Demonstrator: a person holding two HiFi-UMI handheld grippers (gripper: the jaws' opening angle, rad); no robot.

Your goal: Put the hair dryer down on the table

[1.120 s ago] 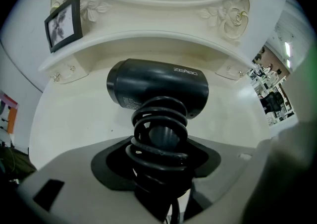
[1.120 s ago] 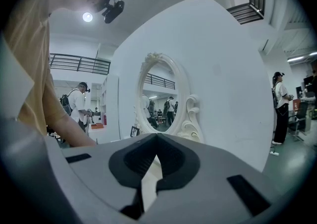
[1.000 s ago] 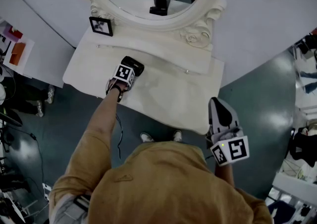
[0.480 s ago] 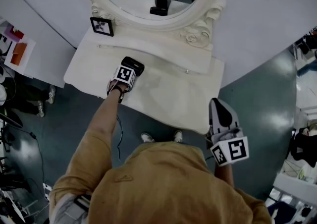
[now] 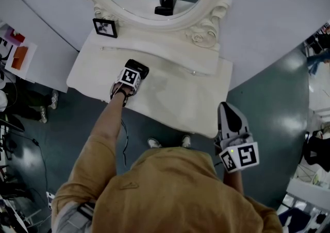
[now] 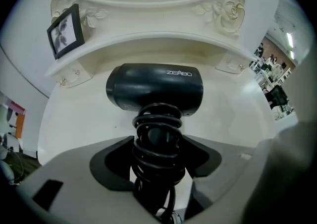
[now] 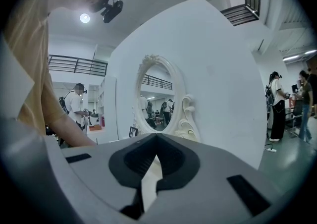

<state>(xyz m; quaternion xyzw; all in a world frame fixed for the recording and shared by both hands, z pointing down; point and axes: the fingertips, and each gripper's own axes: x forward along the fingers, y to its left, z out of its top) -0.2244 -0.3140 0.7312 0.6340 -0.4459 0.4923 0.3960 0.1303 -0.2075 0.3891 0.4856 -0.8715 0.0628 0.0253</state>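
Observation:
The black hair dryer (image 6: 154,86) has its cord coiled around the handle, and my left gripper (image 6: 158,143) is shut on that handle. In the head view the hair dryer (image 5: 139,66) is over the left middle of the white dressing table (image 5: 175,98), with the left gripper (image 5: 133,73) just behind it. I cannot tell whether the dryer's body touches the tabletop (image 6: 74,119). My right gripper (image 5: 226,107) hangs off the table's front right corner, shut with nothing in it, its jaws meeting at the tip (image 7: 155,138).
An ornate white oval mirror (image 5: 202,30) stands at the back of the table, on a raised shelf. A small black picture frame (image 5: 104,27) stands at the shelf's left end, also in the left gripper view (image 6: 64,30). People stand in the room beyond.

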